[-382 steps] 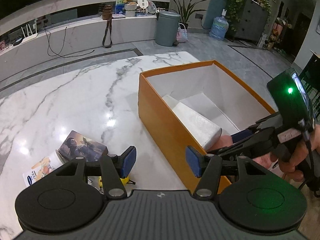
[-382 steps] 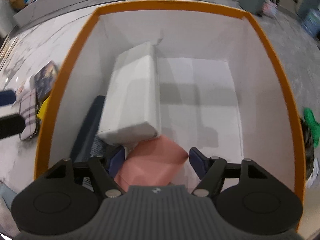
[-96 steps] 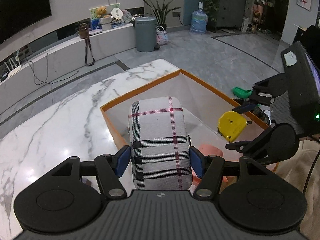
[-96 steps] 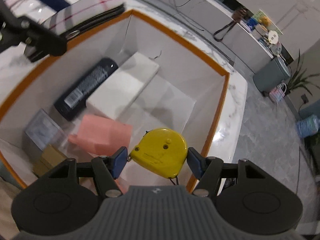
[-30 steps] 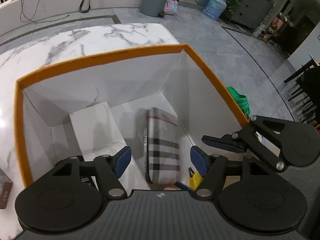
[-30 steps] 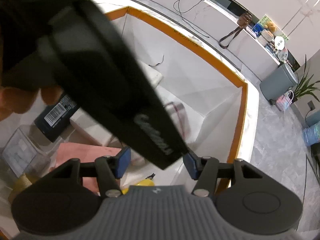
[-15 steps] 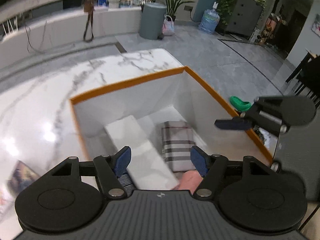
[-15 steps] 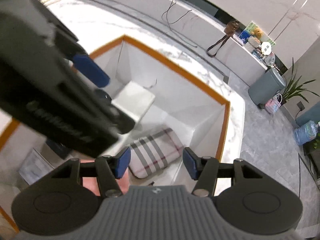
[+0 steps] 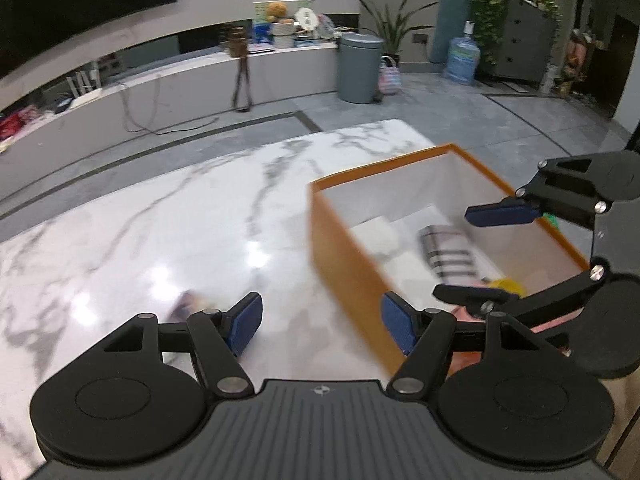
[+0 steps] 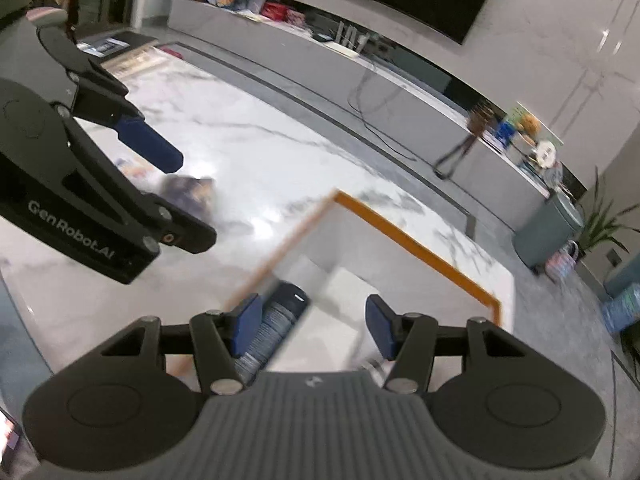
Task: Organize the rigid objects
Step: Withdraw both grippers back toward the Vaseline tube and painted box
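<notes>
My left gripper (image 9: 320,322) hangs over the marble table (image 9: 168,240), jaws wide apart with nothing between them. My right gripper (image 10: 310,326) is also parted and empty, above the orange box (image 9: 340,256). Inside the box lie a dark can (image 10: 276,320), a plaid case (image 9: 450,250) and a yellow tape measure (image 9: 506,285). Farther left, a blurred small box (image 10: 188,192) sits on the table.

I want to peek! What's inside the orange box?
Inside the box: a white block, a plaid case, something yellow, something pink and a dark bottle. Its near end is hidden behind the right gripper.
</notes>
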